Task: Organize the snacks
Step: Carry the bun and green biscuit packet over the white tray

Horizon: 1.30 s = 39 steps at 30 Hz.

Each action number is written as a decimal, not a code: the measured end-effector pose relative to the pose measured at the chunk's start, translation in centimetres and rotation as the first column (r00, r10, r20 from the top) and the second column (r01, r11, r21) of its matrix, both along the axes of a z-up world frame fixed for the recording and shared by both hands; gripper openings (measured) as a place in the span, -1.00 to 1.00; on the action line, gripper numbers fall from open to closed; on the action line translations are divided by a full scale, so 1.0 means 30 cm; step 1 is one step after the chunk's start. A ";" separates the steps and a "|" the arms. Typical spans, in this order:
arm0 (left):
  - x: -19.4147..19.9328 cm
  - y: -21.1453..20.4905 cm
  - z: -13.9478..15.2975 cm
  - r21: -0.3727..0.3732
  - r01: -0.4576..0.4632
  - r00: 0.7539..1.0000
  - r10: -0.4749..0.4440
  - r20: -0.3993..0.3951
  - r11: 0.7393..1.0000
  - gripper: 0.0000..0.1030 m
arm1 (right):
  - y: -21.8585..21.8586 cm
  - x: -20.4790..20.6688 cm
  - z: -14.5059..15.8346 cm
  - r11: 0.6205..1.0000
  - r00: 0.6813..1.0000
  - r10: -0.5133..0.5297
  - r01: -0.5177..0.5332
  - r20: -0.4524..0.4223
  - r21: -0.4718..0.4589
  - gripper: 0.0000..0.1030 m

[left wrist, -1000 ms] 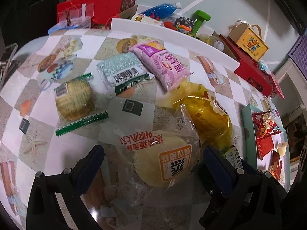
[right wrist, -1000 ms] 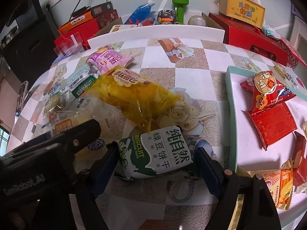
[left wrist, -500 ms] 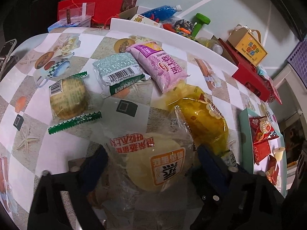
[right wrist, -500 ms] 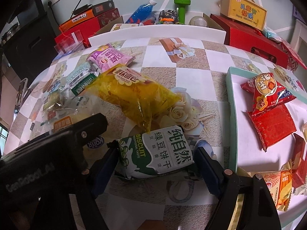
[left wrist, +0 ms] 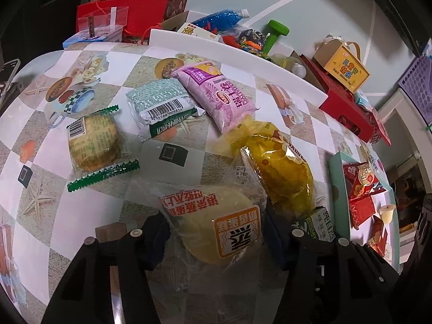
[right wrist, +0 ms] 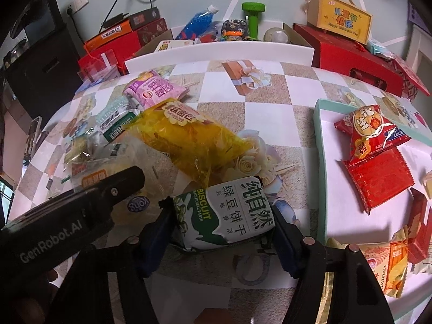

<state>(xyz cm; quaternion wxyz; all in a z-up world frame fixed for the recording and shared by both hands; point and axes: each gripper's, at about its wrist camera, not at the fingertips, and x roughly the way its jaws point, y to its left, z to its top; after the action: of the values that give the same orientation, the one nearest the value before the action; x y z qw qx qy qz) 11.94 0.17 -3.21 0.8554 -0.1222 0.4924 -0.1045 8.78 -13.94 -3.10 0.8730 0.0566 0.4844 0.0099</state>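
I see glossy clear plastic film, crinkled, around the pale steamed cake. The yellow bread bag is shiny translucent plastic. The biscuit pack looks like smooth printed film with a soft sheen. My left gripper and right gripper are matt black plastic. The worktop wears a smooth printed covering with a slight gloss.

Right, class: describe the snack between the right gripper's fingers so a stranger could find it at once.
Start at the mint-rimmed tray on the checked tablecloth; just left of it the right gripper closes on a green-and-white biscuit pack. It alone reads BISCUIT, unlike the translucent yellow bread bag behind it.
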 end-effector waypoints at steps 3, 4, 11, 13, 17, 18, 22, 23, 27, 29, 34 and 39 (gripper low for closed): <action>-0.005 0.006 0.014 -0.005 -0.003 1.000 0.003 0.011 1.000 0.21 | -0.006 -0.008 0.015 1.000 1.000 -0.006 0.006 0.013 0.001 0.39; -0.006 0.008 0.018 -0.007 -0.003 1.000 0.003 0.014 1.000 0.21 | -0.009 -0.010 0.022 1.000 1.000 -0.008 0.008 0.019 0.001 0.39; -0.027 0.019 0.087 -0.026 -0.002 0.998 0.004 0.065 1.000 0.20 | -0.023 -0.041 0.096 1.000 0.996 -0.023 0.023 0.086 0.005 0.38; -0.032 0.023 0.107 -0.029 -0.005 0.997 0.007 0.081 1.000 0.20 | -0.028 -0.050 0.119 1.000 0.994 -0.029 0.028 0.106 0.007 0.38; -0.043 0.033 0.148 -0.036 -0.010 0.993 0.014 0.114 0.999 0.20 | -0.031 -0.056 0.138 1.000 0.993 -0.029 0.028 0.119 0.008 0.38; -0.044 0.034 0.154 -0.037 -0.011 0.993 0.015 0.119 0.999 0.20 | -0.030 -0.057 0.137 1.000 0.993 -0.028 0.028 0.118 0.008 0.38; -0.045 0.037 0.156 -0.037 -0.011 0.993 0.016 0.119 0.999 0.20 | -0.032 -0.058 0.138 1.000 0.993 -0.028 0.027 0.118 0.010 0.38; -0.044 0.036 0.154 -0.036 -0.011 0.993 0.015 0.117 0.999 0.20 | -0.033 -0.058 0.138 1.000 0.992 -0.029 0.028 0.119 0.011 0.38; -0.046 0.027 0.152 -0.038 -0.006 0.994 0.010 0.113 0.999 0.20 | -0.055 -0.065 0.144 0.999 0.991 -0.047 0.047 0.122 0.004 0.38; -0.049 0.012 0.152 -0.041 0.006 0.994 -0.001 0.114 0.999 0.20 | -0.083 -0.071 0.151 0.997 0.989 -0.071 0.072 0.126 0.001 0.38; -0.059 -0.045 0.169 -0.045 0.054 0.991 -0.047 0.129 0.998 0.20 | -0.161 -0.087 0.170 0.991 0.982 -0.130 0.131 0.137 0.004 0.38; -0.073 -0.113 0.189 -0.040 0.100 0.985 -0.094 0.146 0.994 0.20 | -0.246 -0.110 0.190 0.982 0.970 -0.190 0.190 0.150 0.016 0.38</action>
<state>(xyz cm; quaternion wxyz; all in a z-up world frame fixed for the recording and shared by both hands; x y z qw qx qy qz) 9.75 -3.23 2.45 0.8795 -0.1104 0.4322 -0.1661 5.48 -21.31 2.62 0.9040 0.1023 0.4093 -0.0691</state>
